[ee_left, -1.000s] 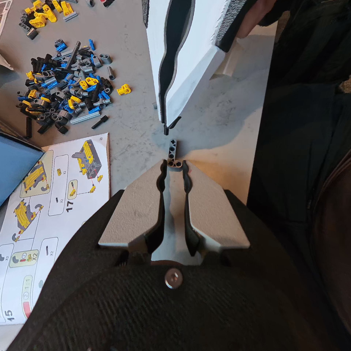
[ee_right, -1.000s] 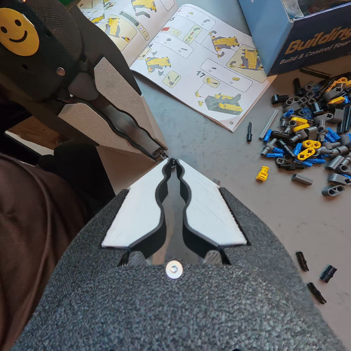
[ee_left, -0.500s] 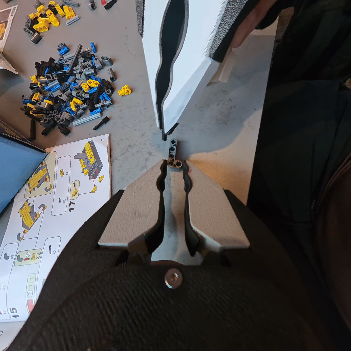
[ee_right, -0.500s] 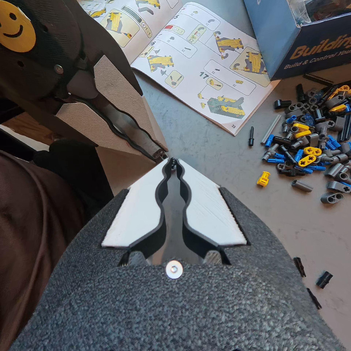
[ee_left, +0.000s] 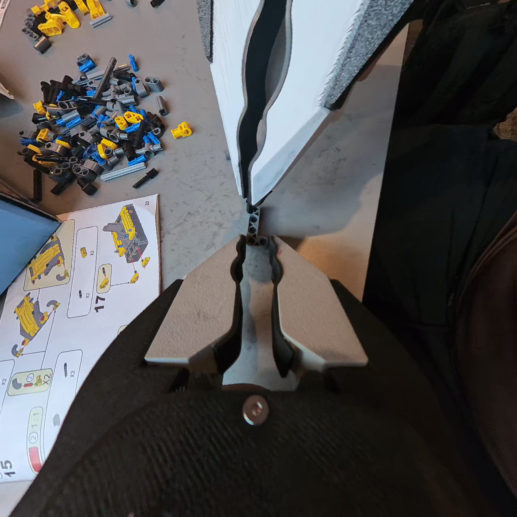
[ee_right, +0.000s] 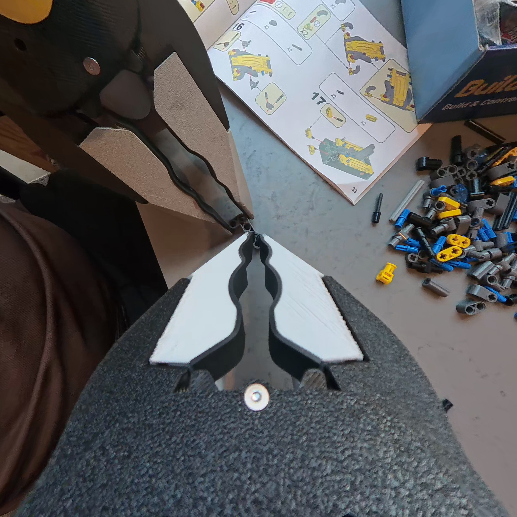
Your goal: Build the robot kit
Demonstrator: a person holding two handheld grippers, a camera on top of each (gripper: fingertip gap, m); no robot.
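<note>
Nearby, a blue box sits open, contents blurred.

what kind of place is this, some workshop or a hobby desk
Probably a hobby or building-kit desk. A heap of small black, grey, blue and yellow plastic building pieces lies on the scuffed grey tabletop, beside an open white illustrated instruction booklet and a blue cardboard kit box.

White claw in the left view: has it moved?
Yes. Against the unmoved lone yellow piece, the white claw has slid toward the camera, closing its gap to the grey beam.
</note>
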